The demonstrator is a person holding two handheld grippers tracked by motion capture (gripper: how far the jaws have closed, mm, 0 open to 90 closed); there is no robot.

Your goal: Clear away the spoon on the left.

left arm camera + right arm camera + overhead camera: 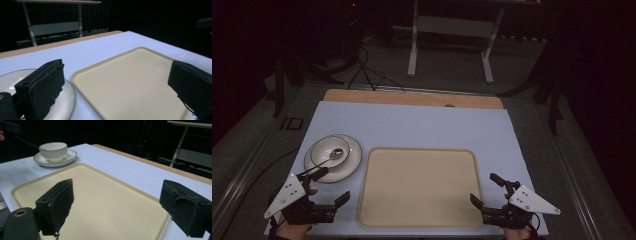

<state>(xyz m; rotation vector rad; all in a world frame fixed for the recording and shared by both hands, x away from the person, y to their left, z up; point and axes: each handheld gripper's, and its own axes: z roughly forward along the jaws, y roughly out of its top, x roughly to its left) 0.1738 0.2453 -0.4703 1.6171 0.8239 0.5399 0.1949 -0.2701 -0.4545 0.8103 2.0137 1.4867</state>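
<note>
Hovering at the near edge of the table, the left gripper (332,186) stands with its jaws wide apart and nothing between them, one jaw just over the near rim of the saucer (354,159), the other over the bare tray (419,187). The right gripper (491,189) hangs likewise spread and empty at the tray's near right corner, well apart from the crockery. The cup (330,153) sits in the saucer at the tray's left, on the pale blue table cover (422,125), with a spoon (328,160) lying in it, its handle reaching toward the left gripper. This looks like the approach stage, before any grasp. The next move, I judge, calls for the left gripper to advance a little, settle its jaws around the spoon handle or the saucer rim, and close gently so the cup does not tip.
</note>
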